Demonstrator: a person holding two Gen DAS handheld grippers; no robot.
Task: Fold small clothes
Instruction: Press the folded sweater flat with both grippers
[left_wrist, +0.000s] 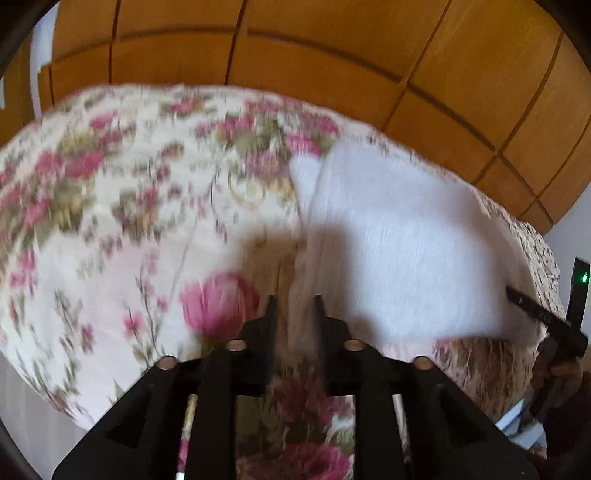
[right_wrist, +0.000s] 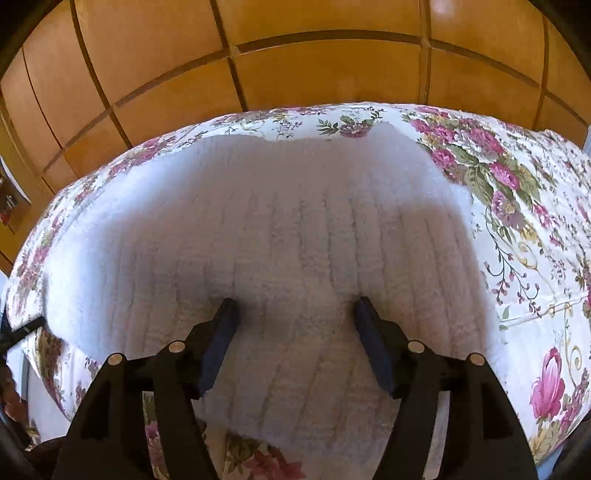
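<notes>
The right gripper (right_wrist: 295, 314) hovers spread wide directly over the white knit garment (right_wrist: 258, 240) on the floral bedspread (right_wrist: 517, 221), while the left gripper (left_wrist: 294, 314) (jaws narrowed, apparently pinching nothing) sits off its left edge, the farther one.

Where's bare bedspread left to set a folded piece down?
Free: the floral bedspread left of the white knit garment, reaching toward the wooden wardrobe; another strip on the garment's right in the right wrist view. Crowded: the near middle, where the right gripper sits open over the knit.
</notes>
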